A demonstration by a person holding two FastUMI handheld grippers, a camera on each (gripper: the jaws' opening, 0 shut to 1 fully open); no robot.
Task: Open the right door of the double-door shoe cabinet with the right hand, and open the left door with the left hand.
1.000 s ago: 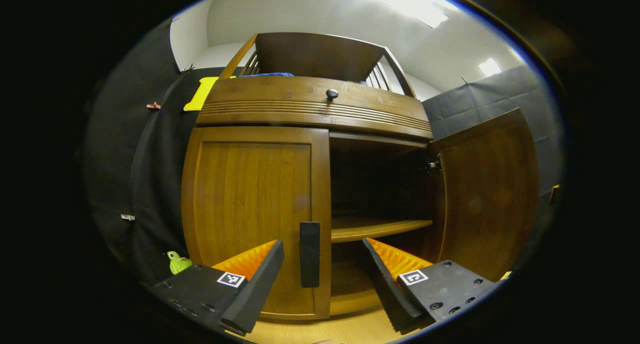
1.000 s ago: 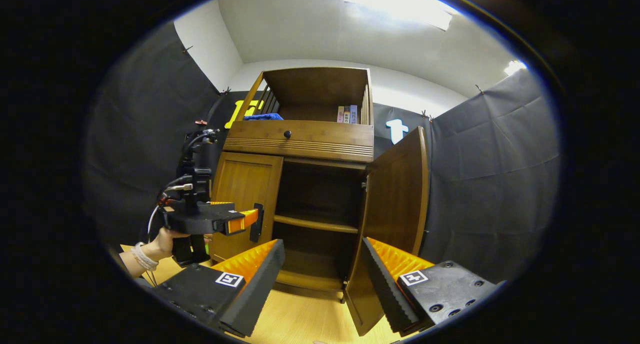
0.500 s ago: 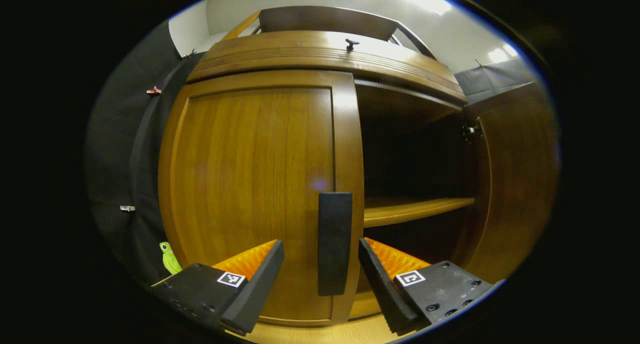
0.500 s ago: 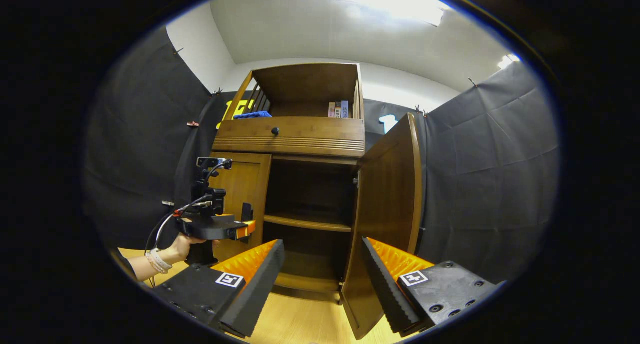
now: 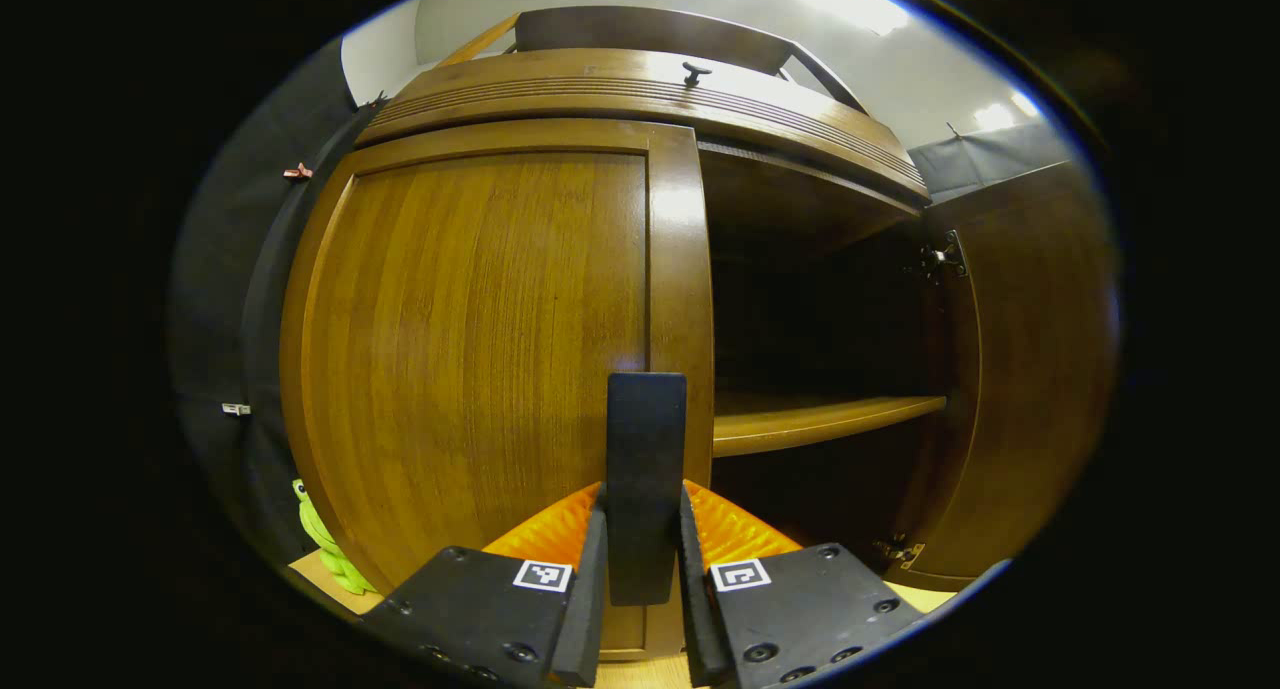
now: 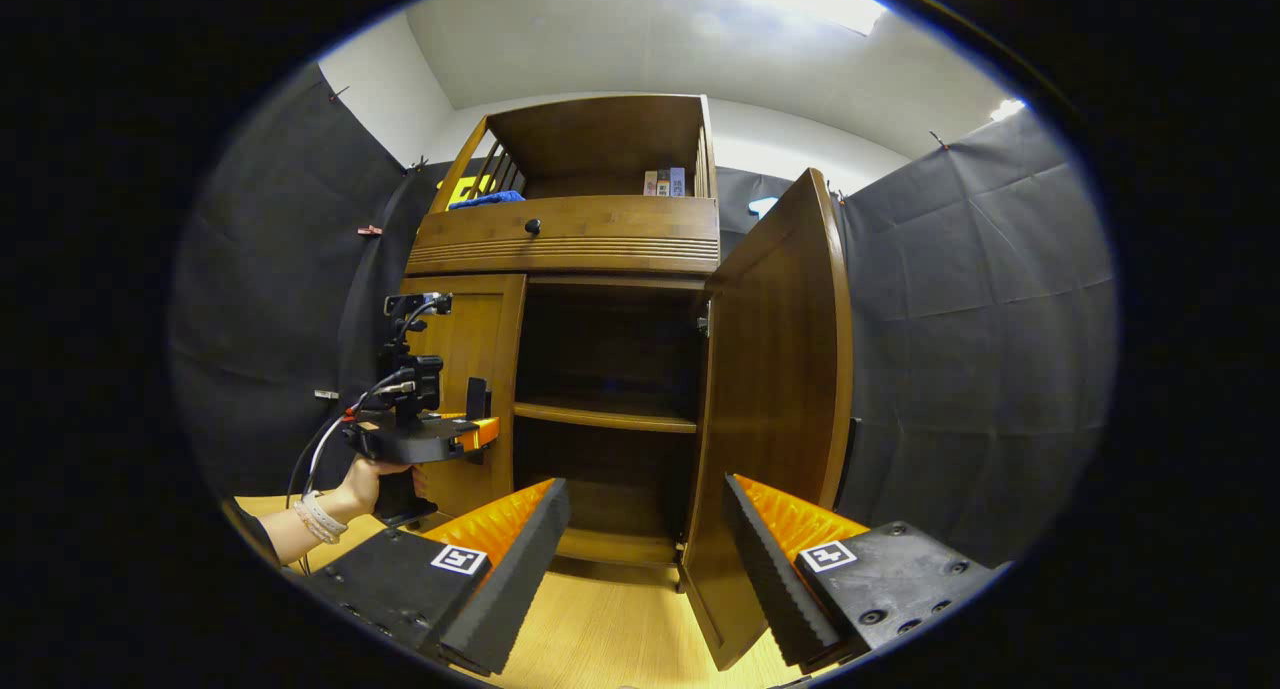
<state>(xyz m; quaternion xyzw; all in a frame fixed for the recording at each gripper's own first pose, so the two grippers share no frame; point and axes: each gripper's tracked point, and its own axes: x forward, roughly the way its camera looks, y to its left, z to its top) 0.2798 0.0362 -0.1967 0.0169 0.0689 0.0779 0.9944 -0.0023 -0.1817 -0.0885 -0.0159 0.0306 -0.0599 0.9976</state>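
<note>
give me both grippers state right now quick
Left gripper: shut on the left door handle.
Right gripper: open, holding nothing, hanging back from the open right door.

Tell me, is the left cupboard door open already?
No, the left door sits flat and shut against the cabinet, with the left gripper clamped on its handle.

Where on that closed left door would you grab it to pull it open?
By the handle, the upright bar at the left door's free edge, beside the open middle. It stands proud of the wood, so fingers fit on either side, coming straight from the front. The left gripper is clamped on its lower part that way.
</note>
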